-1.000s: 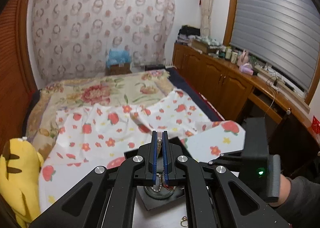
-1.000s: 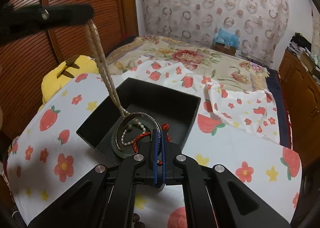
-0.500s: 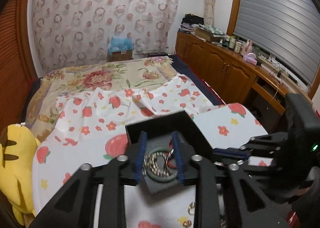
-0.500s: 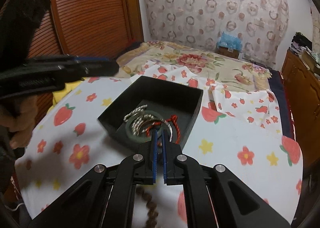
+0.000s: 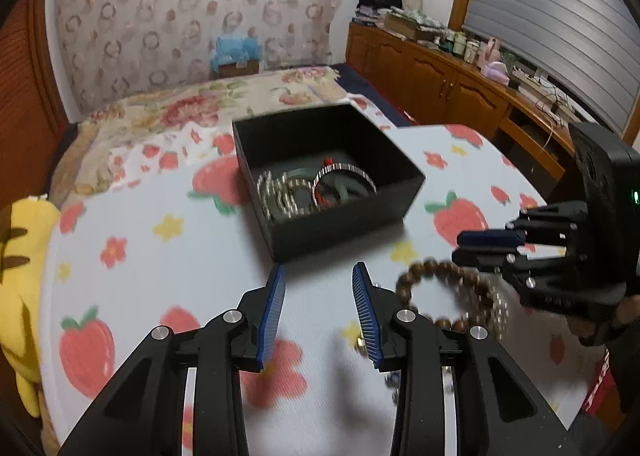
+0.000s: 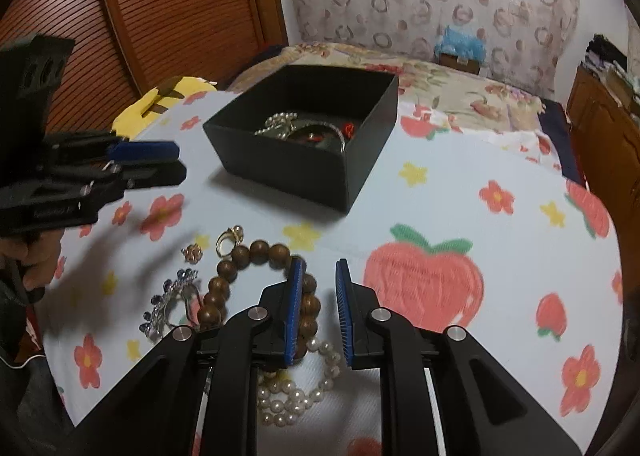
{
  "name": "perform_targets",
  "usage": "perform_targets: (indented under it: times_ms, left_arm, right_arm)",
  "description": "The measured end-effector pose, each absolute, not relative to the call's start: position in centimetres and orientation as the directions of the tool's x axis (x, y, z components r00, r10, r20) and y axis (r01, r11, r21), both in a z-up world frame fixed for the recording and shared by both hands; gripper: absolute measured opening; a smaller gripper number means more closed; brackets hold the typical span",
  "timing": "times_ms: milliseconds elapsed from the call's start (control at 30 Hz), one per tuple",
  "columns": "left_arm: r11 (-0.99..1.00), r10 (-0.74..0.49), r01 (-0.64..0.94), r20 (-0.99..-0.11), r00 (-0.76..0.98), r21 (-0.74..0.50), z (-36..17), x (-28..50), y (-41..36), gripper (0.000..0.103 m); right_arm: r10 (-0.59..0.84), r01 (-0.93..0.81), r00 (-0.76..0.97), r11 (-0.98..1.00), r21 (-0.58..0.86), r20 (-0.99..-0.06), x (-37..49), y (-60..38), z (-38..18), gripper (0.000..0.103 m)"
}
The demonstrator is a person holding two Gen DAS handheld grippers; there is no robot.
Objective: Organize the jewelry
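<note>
A black open box point(image 5: 348, 228) point(image 6: 288, 168) sits on the strawberry-print cloth and holds a silver bead chain point(image 5: 276, 196), a green bangle point(image 5: 352, 186) and a red cord. My left gripper point(image 5: 319, 276) is open and empty, just in front of the box. My right gripper point(image 6: 319, 268) is open and empty, low over a brown wooden bead bracelet point(image 6: 224, 288) point(image 5: 432, 280). A pearl bracelet point(image 6: 304, 388), a blue-stone brooch point(image 6: 168, 304), a gold ring point(image 6: 230, 240) and a small flower stud point(image 6: 192, 254) lie beside it.
A yellow plush toy point(image 5: 20, 268) lies at the cloth's left edge. The bed with a floral cover point(image 5: 180, 112) is behind the box. Wooden cabinets point(image 5: 452, 84) run along the right wall. A wooden slatted door point(image 6: 160, 8) stands at the left.
My left gripper let the bead chain go into the box, opened and pulled back. My right gripper released the bangle, opened and moved back over the loose jewelry.
</note>
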State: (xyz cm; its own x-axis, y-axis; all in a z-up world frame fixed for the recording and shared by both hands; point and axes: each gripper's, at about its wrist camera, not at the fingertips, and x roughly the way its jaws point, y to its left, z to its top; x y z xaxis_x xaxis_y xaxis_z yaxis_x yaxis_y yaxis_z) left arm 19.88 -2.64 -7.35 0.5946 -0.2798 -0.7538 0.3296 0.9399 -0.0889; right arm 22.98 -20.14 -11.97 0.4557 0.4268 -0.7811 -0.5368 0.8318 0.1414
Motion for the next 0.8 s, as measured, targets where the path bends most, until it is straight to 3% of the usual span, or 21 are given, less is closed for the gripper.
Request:
perform_targets:
  times_ms: [500,600,800]
  left_arm:
    - [0.942,-0.268,0.324,-0.779,0.566,-0.089,-8.9,17.8,-3.0,0.036]
    - [0.941,-0.270,0.326,-0.779,0.565,-0.090,-8.9,17.6,-3.1,0.036]
    - [0.940,-0.273,0.328,-0.784,0.558,-0.094,-9.4,16.9,-3.6,0.036]
  right_arm:
    - [0.410,-0.562,0.412,0.817,0.127,-0.814,23.1,-18.6,-13.3,0.019]
    - [0.410,-0.574,0.414,0.811,0.117,-0.813,22.8,-18.4,-13.2,0.015]
    - [0.422,-0.544,0.483,0.831,0.114,-0.768,21.4,-19.6,-11.5,0.015]
